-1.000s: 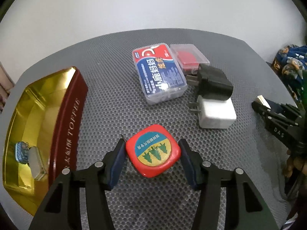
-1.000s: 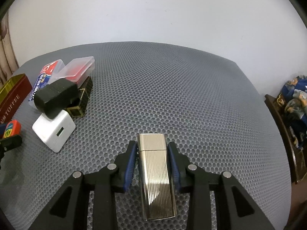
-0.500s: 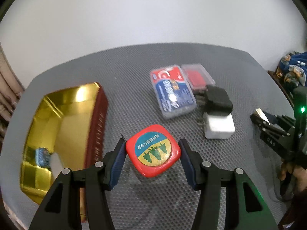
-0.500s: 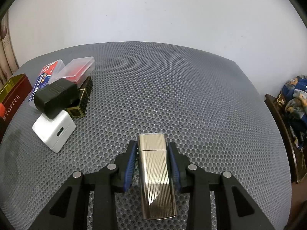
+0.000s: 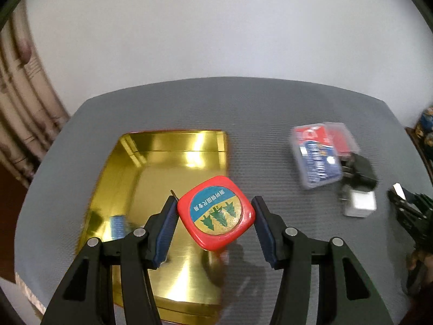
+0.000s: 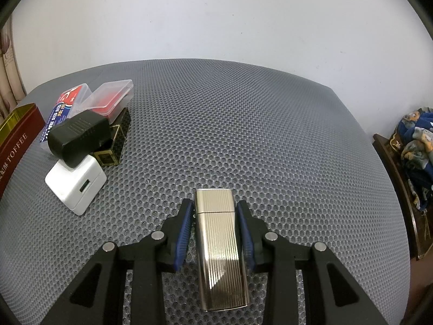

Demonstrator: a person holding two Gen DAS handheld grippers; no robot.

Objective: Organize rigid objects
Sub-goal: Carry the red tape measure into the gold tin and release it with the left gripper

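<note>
In the left wrist view my left gripper (image 5: 213,205) is shut on a red square tape measure (image 5: 216,212) with a blue and gold label, held corner to corner between the blue pads. It hangs over the right part of an open gold-lined toffee tin (image 5: 162,168). A small blue-topped item (image 5: 117,224) lies inside the tin at the left. In the right wrist view my right gripper (image 6: 215,208) is shut on a ribbed silver lighter (image 6: 219,243) just above the grey mat. The right gripper (image 5: 406,203) also shows at the far right of the left wrist view.
A cluster sits on the grey honeycomb mat (image 6: 243,122): a clear box with a blue and red label (image 6: 61,113), a clear box with red contents (image 6: 111,97), a black charger (image 6: 78,135) leaning on a white charger (image 6: 75,184), and a black and gold box (image 6: 113,146). The tin's red wall (image 6: 16,140) is at the left edge.
My left gripper has risen and swung left with the tape measure, from over the mat to over the tin. The right gripper and lighter have not moved.
</note>
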